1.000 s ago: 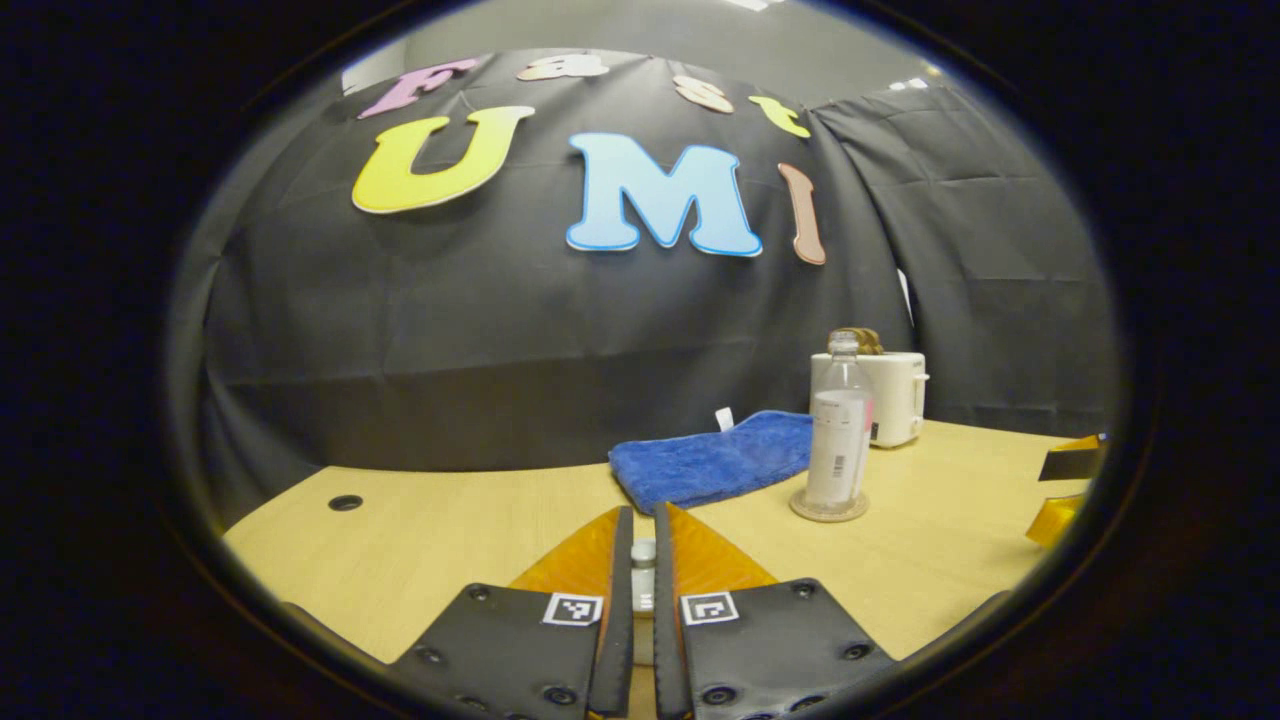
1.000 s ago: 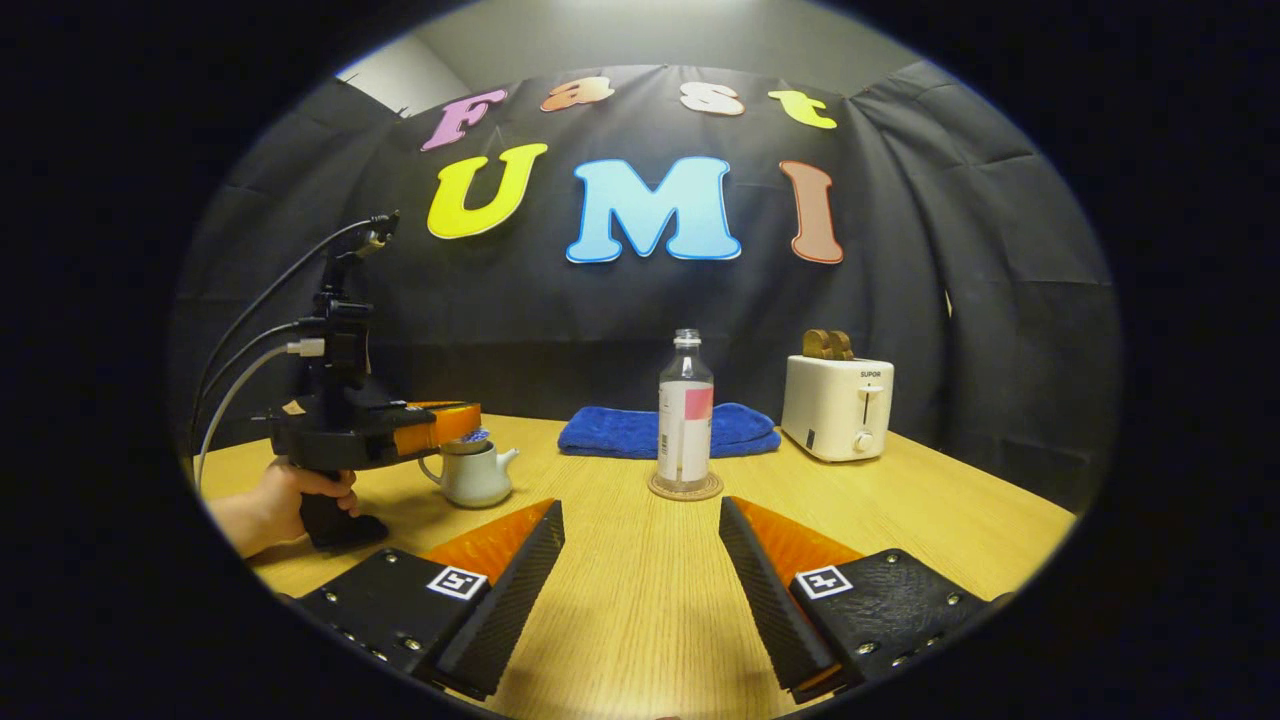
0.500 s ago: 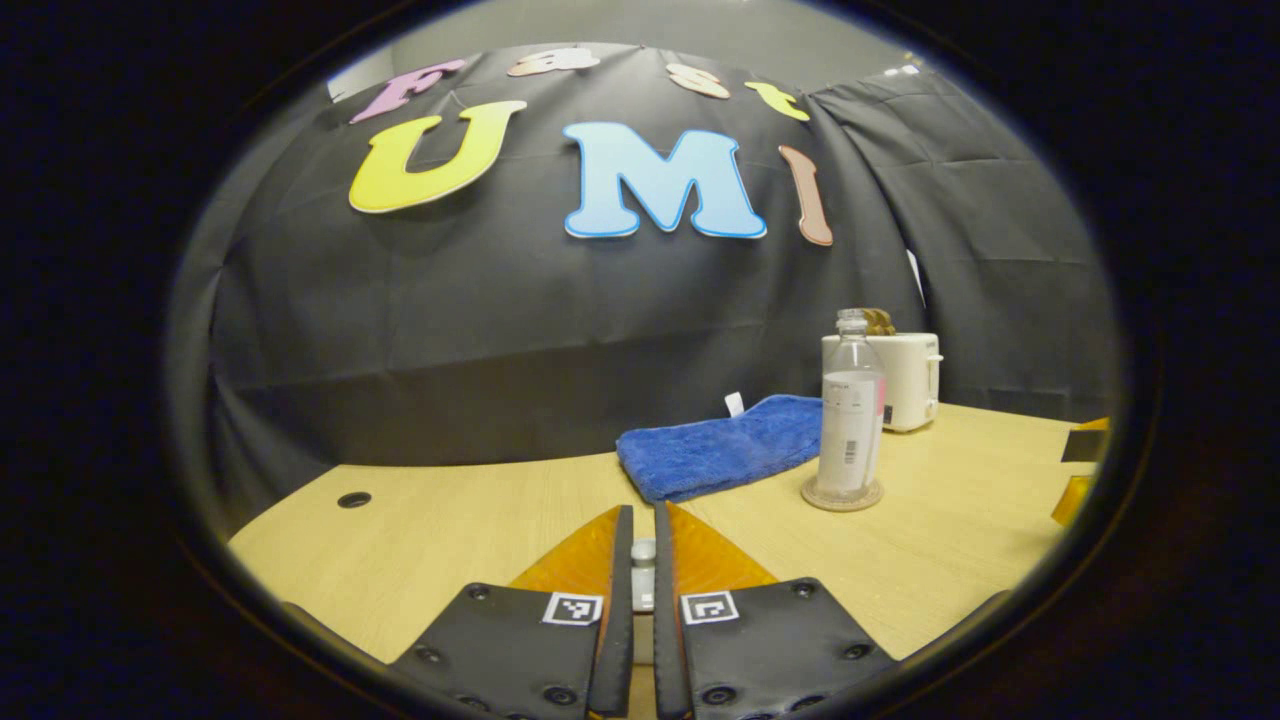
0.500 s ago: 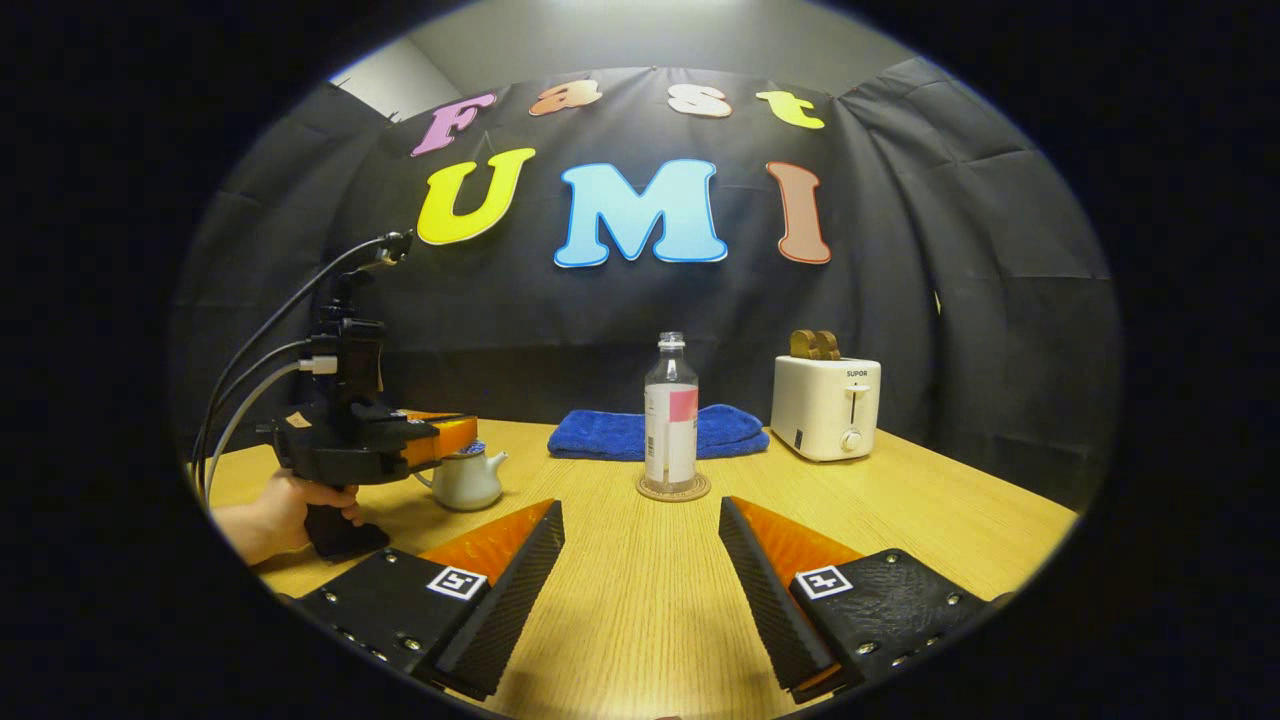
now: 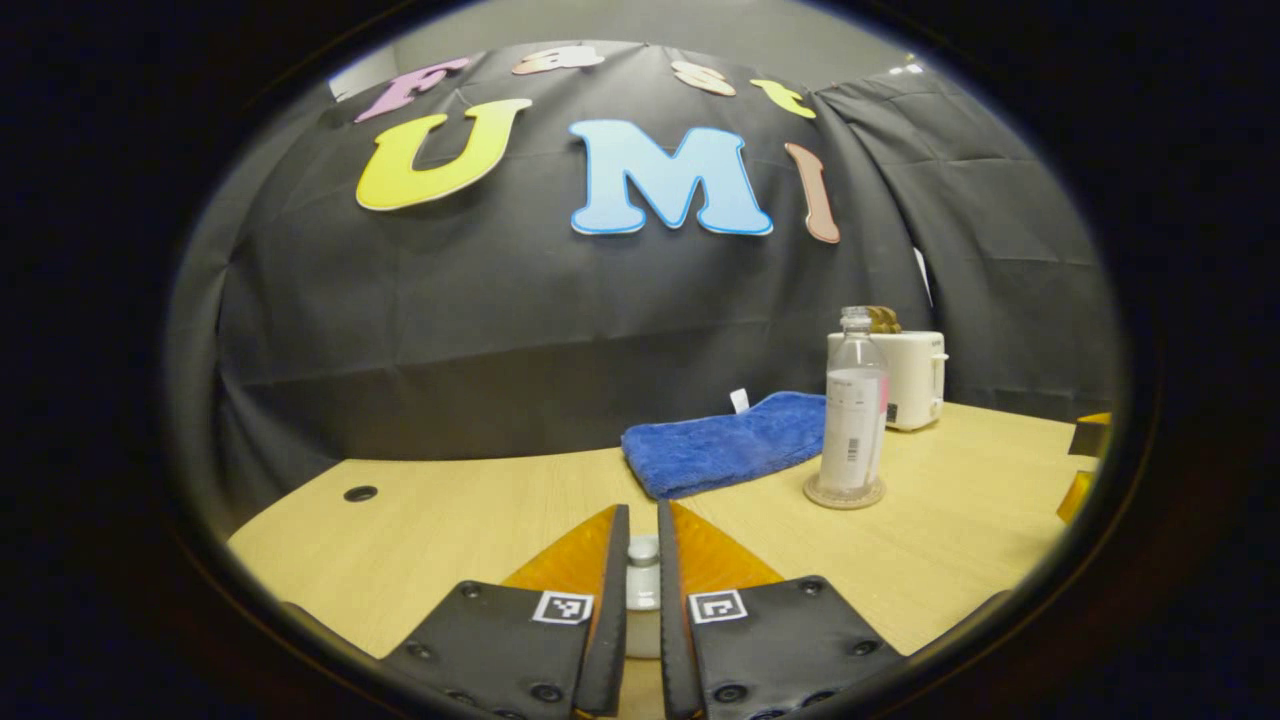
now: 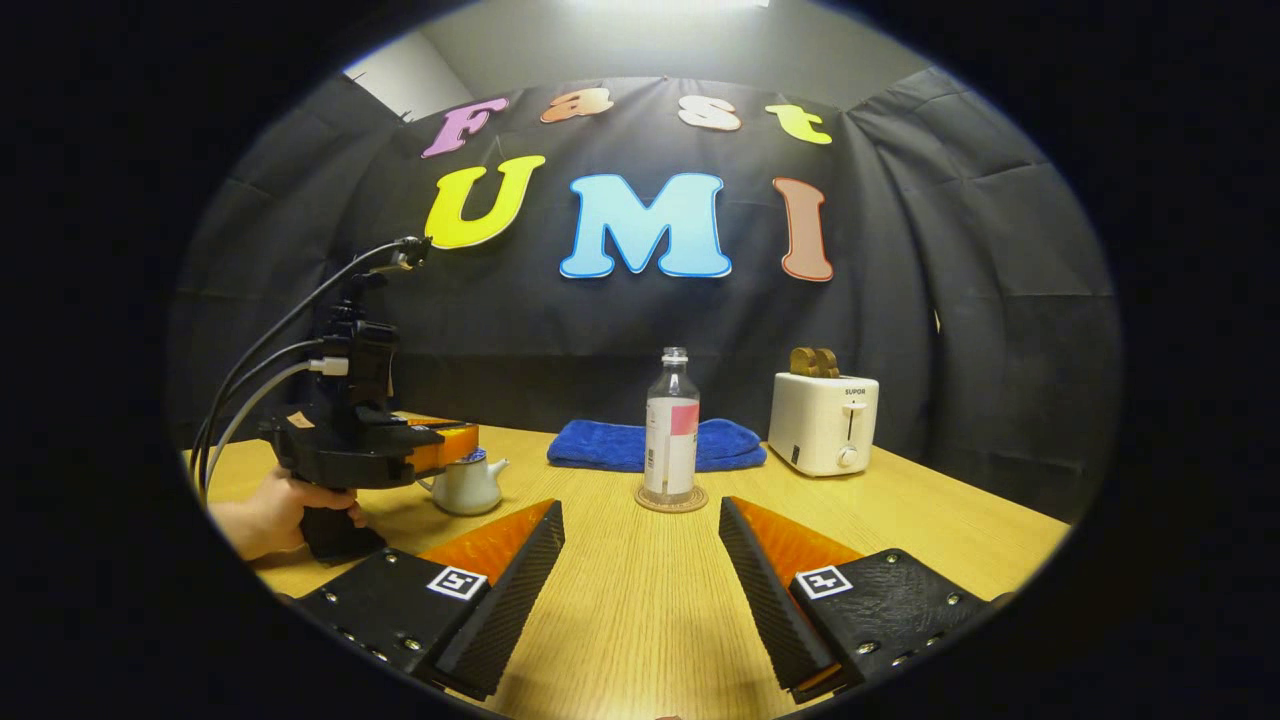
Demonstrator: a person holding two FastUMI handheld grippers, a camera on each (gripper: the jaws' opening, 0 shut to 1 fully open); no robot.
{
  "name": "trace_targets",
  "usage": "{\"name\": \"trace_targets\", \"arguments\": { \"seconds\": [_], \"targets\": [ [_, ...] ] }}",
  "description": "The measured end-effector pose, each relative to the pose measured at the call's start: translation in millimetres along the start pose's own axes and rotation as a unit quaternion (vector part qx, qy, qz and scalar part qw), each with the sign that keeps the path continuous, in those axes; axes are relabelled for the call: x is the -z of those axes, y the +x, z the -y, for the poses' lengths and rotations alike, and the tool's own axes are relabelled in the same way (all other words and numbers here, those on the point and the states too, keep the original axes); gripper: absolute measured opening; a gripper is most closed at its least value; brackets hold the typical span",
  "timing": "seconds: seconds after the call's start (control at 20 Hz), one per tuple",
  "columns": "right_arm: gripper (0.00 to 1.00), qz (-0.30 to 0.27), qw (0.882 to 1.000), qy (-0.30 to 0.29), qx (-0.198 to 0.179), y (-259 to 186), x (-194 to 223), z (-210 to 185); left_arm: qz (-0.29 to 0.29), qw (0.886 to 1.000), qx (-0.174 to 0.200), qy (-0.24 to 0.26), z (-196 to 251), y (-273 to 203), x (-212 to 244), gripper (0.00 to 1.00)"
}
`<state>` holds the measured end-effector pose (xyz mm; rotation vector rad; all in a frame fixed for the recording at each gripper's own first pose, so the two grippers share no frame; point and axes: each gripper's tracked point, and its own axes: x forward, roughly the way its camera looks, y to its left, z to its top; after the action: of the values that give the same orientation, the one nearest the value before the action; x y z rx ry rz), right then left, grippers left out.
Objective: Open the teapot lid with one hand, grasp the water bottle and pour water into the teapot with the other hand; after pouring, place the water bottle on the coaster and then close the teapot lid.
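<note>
In the left gripper view my left gripper (image 5: 640, 515) is shut on the pale knob of the teapot lid (image 5: 642, 550). The right gripper view shows that left gripper (image 6: 445, 445) level over the small grey teapot (image 6: 465, 487), with the lid low at the pot's mouth; whether it is seated I cannot tell. The clear, uncapped water bottle (image 6: 671, 425) stands upright on the round coaster (image 6: 671, 499) at mid-table; in the left gripper view the bottle (image 5: 852, 400) and coaster (image 5: 845, 493) are to the right. My right gripper (image 6: 640, 505) is open, well short of the bottle, holding nothing.
A folded blue cloth (image 6: 655, 444) lies behind the bottle and a white toaster (image 6: 823, 422) with bread stands to its right. A hand (image 6: 270, 510) holds the left gripper's handle, with cables rising from it. A cable hole (image 5: 359, 493) marks the table's far left.
The left gripper has lowered the lid from above the teapot down to its mouth. The right gripper has drawn back a little from the bottle, which has stayed on the coaster.
</note>
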<state>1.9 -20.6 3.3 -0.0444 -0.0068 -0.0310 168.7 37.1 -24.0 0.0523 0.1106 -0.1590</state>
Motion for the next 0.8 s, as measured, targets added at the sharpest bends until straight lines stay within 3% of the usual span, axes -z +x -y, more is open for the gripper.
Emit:
{"name": "trace_targets", "arguments": {
  "seconds": [0.05,0.2,0.45,0.5,0.55,0.7,0.75,0.8],
  "targets": [
    [0.96,0.001,1.0,0.001,0.001,0,0,1,0.0,1.0,0.0,0.003,1,-2,0,0.22],
    [0.96,0.004,1.0,0.007,0.007,0,-1,5,0.012,1.0,-0.002,0.026,8,-19,-5,0.55],
    [0.96,0.015,1.0,0.021,0.013,-3,-4,8,0.039,0.999,0.02,0.005,41,-53,-20,0.57],
    [0.96,0.017,1.0,0.022,0.012,-4,-5,8,0.044,0.999,0.024,0.001,47,-60,-24,0.49],
    [0.96,0.017,1.0,0.021,0.012,-4,-5,7,0.051,0.998,0.022,-0.002,48,-68,-27,0.56],
    [0.96,0.022,1.0,0.008,0.007,-4,-7,1,0.061,0.998,0.021,-0.018,53,-91,-30,0.56],
    [0.96,0.025,1.0,0.003,0.002,-4,-8,-3,0.063,0.997,0.021,-0.028,54,-99,-29,0.49],
    [0.96,0.026,1.0,-0.002,-0.002,-5,-9,-6,0.065,0.997,0.02,-0.036,55,-107,-29,0.56]
  ]
}}
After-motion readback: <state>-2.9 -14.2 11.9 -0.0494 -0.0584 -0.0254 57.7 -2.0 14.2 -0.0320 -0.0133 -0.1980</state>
